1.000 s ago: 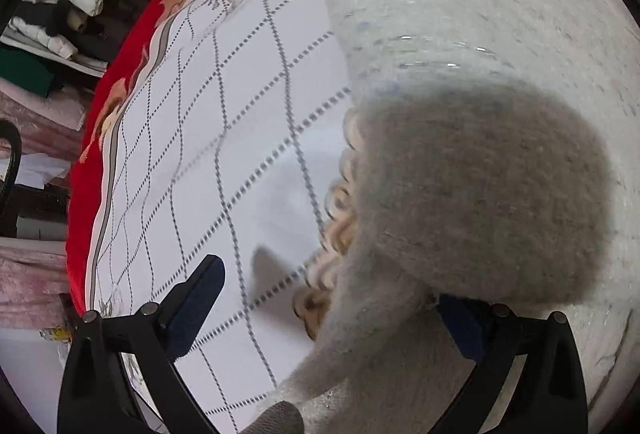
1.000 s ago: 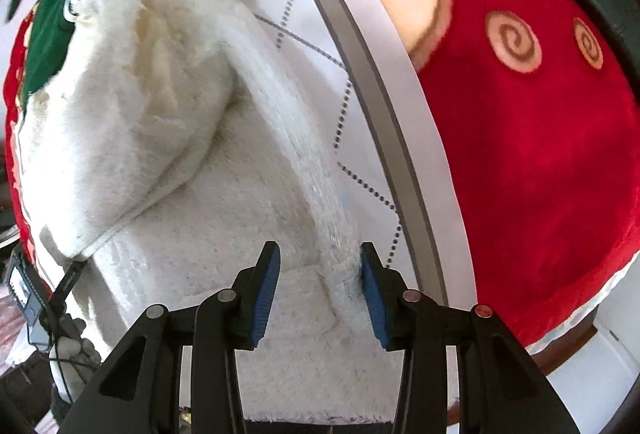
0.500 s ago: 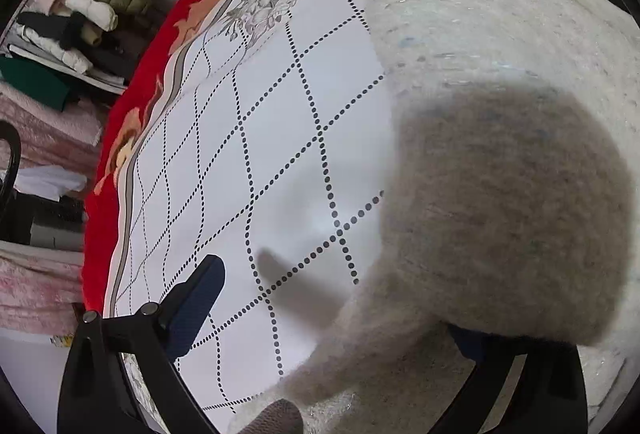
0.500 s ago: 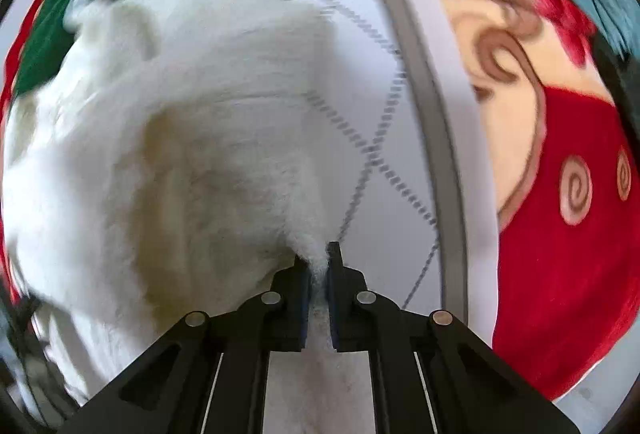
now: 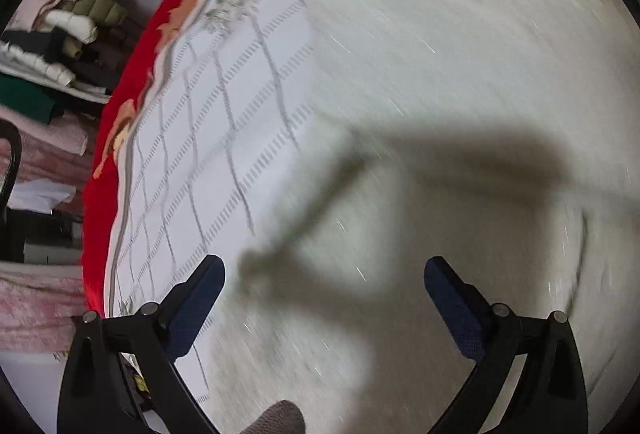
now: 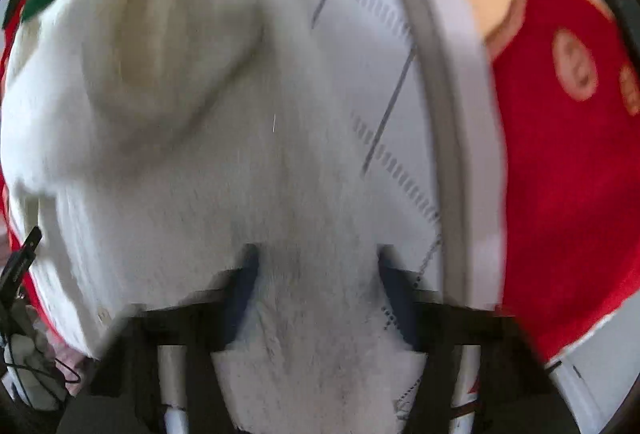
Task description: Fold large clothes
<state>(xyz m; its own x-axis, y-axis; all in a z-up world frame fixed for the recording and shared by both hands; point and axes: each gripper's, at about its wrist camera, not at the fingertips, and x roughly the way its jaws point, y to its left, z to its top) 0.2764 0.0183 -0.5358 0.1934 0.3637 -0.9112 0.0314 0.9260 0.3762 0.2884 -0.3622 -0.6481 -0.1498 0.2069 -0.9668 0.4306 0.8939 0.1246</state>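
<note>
L gripper and R gripper jaws both spread, empty, over white fuzzy sweater lying on quilted bed cover; risk: pile may cling to pads, dragging fold apart.

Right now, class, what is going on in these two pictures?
A person with a hand-held gripper in each hand is folding a fluffy white sweater on a red-edged blanket. The left hand-held gripper is open above the sweater, holding nothing. The right hand-held gripper is open too, with sweater fabric lying between its fingers. Both views are blurred.
</note>
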